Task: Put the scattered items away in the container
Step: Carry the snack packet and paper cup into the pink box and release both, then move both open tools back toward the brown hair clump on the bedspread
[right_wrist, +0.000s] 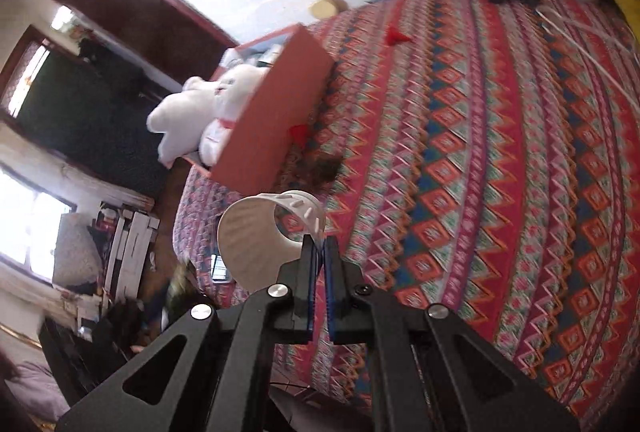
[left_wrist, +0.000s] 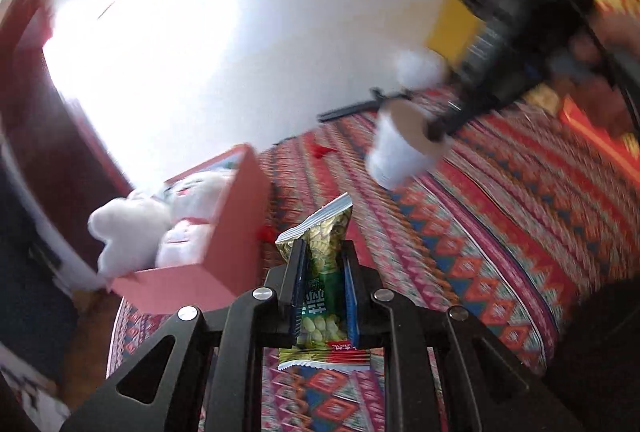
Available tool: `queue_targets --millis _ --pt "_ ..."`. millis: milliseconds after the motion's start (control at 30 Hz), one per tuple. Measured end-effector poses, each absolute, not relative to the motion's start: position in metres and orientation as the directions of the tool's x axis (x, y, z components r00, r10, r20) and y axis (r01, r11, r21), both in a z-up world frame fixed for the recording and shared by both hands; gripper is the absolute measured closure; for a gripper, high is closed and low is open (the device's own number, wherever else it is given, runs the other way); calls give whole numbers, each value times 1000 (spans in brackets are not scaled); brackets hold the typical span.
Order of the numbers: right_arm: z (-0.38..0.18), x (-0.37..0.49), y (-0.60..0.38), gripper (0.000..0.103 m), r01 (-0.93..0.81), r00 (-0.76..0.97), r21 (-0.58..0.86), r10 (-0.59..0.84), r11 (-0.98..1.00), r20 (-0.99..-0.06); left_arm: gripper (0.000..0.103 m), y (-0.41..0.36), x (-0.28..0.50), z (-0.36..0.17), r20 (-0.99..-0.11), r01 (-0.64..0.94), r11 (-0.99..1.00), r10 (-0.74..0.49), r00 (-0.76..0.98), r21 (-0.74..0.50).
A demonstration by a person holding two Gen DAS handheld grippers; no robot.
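The snack packet [left_wrist: 324,272] is the nearest thing in the left wrist view: a thin foil bag of green and yellow print, clamped between the two pads of the left gripper [left_wrist: 322,264], which is closed on its middle. The sealed top edge stands up above the fingers and the bottom seal hangs below them. I judge it very light and soft; it crumples easily, and the smooth foil may slide, so a hold across the flat middle, as now, seems safer than a hold on the seal.

In the right wrist view, the right gripper [right_wrist: 319,252] is closed on the thin rim of a white paper cup [right_wrist: 260,244], which lies tilted with its mouth toward the camera. The cup is also light, but its wall will bend if it is pressed hard; the rolled rim is the stiffest place to pinch.

Both items are in the air above the patterned bedspread [right_wrist: 480,172]. Farther away, near the edge of the bed, stands the pink box [left_wrist: 236,232], the container. A white plush toy [left_wrist: 160,224] already lies in it, partly hanging over one side, so free room is only beside the toy. The far wall is behind.
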State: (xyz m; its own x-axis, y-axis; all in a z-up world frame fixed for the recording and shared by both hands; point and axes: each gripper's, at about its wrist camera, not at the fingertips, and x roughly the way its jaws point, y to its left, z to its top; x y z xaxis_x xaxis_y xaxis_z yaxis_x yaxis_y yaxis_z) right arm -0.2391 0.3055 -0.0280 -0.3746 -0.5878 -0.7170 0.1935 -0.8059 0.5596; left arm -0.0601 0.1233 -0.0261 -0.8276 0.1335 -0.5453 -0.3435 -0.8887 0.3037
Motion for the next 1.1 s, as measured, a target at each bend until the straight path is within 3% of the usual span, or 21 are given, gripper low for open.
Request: queue_targets --millis 100,267,400,667,733,767,800,867,967,1033,1100 --pt "-1 -262 269 100 277 -400 531 -599 -801 -694 90 71 -101 3 -573 -311 -938 171 -802 156" --pt "47 -324 200 100 381 -493 439 -581 -813 -648 90 -52 -211 46 -599 -334 -911 412 -686 -244" --pt "60 -389 150 100 395 -558 326 -507 -859 -657 90 -124 -284 58 -570 -289 -873 478 -668 -393" --pt "18 -492 73 99 371 -562 181 -375 -911 -737 89 -142 -361 29 -603 -271 -852 511 -613 -447" --pt "8 -501 65 95 370 -557 165 -360 -914 -749 75 -143 -371 24 -628 -228 -872 474 -618 -434" --pt "5 -503 64 94 365 -565 155 -351 -918 -747 59 -144 -374 27 -637 -197 -887 441 -632 -418" --pt "5 -502 67 90 358 -580 151 -346 -921 -738 42 -146 -371 30 -636 -172 -899 409 -655 -402" --pt "15 -492 80 84 363 -600 190 -385 -912 -701 27 -153 -360 46 -606 -143 -913 364 -707 -382" --pt "34 -463 112 70 373 -606 268 -453 -888 -654 22 -161 -334 77 -550 -137 -926 322 -771 -351" --pt "48 -435 139 37 369 -632 284 -463 -885 -621 19 -162 -311 100 -505 -149 -931 309 -806 -332" --pt "64 -401 172 27 351 -672 288 -453 -891 -586 18 -158 -291 118 -481 -166 -935 307 -821 -314"
